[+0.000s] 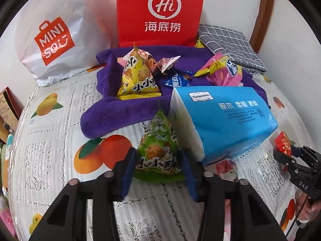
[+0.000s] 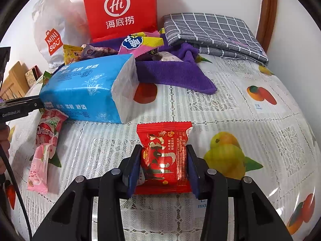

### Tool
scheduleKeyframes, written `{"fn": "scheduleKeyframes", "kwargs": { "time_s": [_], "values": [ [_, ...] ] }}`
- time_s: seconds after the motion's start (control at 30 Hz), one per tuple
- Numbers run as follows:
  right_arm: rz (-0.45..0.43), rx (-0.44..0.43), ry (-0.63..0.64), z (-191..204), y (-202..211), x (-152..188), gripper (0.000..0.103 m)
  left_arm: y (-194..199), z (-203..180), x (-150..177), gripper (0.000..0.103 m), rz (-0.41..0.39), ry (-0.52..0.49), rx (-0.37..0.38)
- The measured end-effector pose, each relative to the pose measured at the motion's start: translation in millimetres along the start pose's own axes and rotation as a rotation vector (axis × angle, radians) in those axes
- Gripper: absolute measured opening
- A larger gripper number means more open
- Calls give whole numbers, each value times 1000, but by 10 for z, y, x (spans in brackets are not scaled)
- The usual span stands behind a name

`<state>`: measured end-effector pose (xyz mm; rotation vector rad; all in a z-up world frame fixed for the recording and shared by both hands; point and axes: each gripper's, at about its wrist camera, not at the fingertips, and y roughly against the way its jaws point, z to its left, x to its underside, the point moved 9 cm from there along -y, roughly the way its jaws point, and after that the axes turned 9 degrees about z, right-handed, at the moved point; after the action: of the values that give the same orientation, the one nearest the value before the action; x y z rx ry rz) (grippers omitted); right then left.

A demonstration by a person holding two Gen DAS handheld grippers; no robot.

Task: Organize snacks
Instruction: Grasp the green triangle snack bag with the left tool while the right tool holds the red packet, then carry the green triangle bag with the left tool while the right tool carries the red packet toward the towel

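Note:
In the left wrist view, my left gripper (image 1: 158, 156) is shut on a green triangular snack packet (image 1: 160, 140), which stands beside a blue tissue pack (image 1: 224, 120). In the right wrist view, my right gripper (image 2: 163, 150) is shut on a flat red snack packet (image 2: 164, 156) low over the fruit-print tablecloth (image 2: 240, 110). More snacks lie on a purple towel (image 1: 112, 116): a yellow triangular packet (image 1: 138, 76), a pink-and-yellow packet (image 1: 222, 70) and small wrapped sweets (image 1: 166, 64). Two pink strawberry packets (image 2: 46, 140) lie in front of the tissue pack (image 2: 86, 88).
A red paper bag (image 1: 160, 12) and a white shopping bag (image 1: 52, 36) stand against the wall at the back. A folded grey checked cloth (image 2: 212, 34) lies at the back right beside a wooden frame (image 2: 268, 12). The table edge curves away at the left.

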<state>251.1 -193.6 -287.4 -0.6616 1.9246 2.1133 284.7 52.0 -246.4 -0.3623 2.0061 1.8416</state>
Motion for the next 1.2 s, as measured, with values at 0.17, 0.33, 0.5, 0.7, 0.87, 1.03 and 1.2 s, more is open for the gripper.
{"fn": "scheduleKeyframes", "kwargs": {
  "time_s": [0.17, 0.33, 0.5, 0.7, 0.87, 1.03, 1.2],
  "values": [
    [0, -2, 0, -1, -4, 1, 44, 117, 21, 97, 39, 5, 16, 15],
    [0, -5, -2, 4, -2, 3, 44, 318, 1, 347, 39, 21, 37, 51],
    [1, -7, -2, 4, -1, 2, 44, 494, -21, 697, 39, 45, 45, 58],
    [1, -5, -1, 2, 0, 2, 44, 507, -56, 907, 48, 51, 22, 28],
    [1, -5, -1, 3, 0, 2, 44, 477, -45, 889, 56, 38, 37, 28],
    [2, -4, 0, 3, -2, 1, 44, 365, -56, 850, 58, 54, 32, 8],
    [2, -4, 1, 2, 0, 1, 44, 306, -43, 812, 54, 46, 69, 17]
  ]
}}
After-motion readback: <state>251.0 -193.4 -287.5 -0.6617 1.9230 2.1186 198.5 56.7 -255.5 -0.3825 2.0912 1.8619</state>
